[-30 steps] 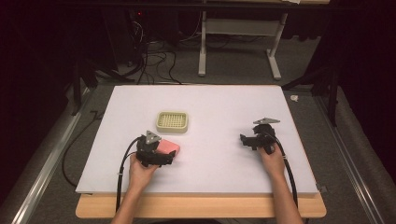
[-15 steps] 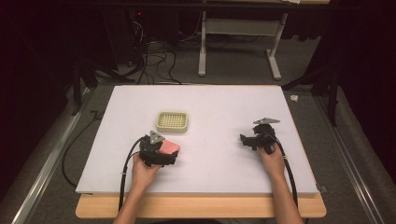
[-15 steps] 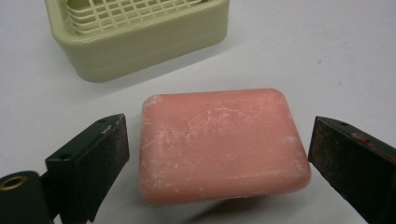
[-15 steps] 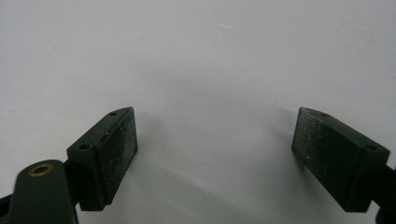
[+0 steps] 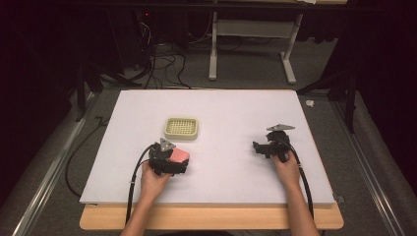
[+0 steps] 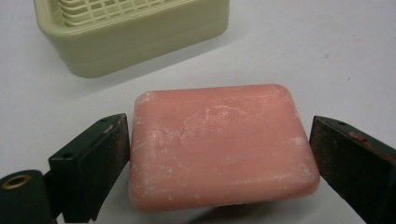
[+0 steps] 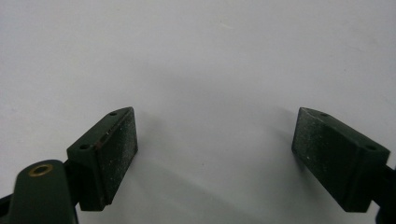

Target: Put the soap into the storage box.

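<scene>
While the pink soap bar (image 6: 222,147) lies on the white table (image 5: 236,113) between the left gripper's (image 6: 219,154) jaws, they stand wide beside its ends, barely touching if at all. Beyond their tips sits the green soap dish (image 6: 140,35). The right gripper's (image 7: 215,154) jaws gape wide over bare table.

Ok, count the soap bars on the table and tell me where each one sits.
1. The pink soap bar lies on the white table between the jaws of the left gripper, just in front of the green soap dish. Nothing suggests another.
</scene>
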`<action>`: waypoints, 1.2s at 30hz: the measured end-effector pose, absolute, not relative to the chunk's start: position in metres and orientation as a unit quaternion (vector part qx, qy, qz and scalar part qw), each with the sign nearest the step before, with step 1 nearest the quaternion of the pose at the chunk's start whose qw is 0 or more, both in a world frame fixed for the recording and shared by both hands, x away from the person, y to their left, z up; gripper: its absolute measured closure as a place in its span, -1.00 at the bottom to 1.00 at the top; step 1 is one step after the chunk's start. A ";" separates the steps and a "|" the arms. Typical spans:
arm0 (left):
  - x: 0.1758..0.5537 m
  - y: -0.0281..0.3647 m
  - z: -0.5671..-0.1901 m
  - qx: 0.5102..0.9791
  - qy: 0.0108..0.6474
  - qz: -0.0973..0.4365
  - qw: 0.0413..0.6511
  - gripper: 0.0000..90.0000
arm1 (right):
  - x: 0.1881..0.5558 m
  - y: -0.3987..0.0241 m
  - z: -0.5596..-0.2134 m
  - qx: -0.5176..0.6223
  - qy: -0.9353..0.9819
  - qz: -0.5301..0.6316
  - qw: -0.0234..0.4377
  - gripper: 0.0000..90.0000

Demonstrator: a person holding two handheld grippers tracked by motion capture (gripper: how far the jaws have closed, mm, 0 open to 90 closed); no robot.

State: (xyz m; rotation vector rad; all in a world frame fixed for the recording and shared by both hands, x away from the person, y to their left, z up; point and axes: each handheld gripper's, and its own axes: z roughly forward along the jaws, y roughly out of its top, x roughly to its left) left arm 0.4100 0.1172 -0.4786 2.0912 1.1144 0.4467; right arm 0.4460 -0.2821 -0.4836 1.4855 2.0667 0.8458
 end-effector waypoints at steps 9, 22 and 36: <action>0.411 0.116 -0.481 0.811 0.433 0.173 0.353 -0.81 | 0.446 -0.282 -0.484 0.539 0.750 0.307 0.228 -0.67; 0.411 0.113 -0.484 0.816 0.433 0.179 0.339 -0.77 | 0.446 -0.282 -0.484 0.539 0.750 0.307 0.228 -0.67; 0.411 0.112 -0.485 0.817 0.434 0.175 0.337 -0.72 | 0.446 -0.282 -0.484 0.539 0.750 0.307 0.228 -0.67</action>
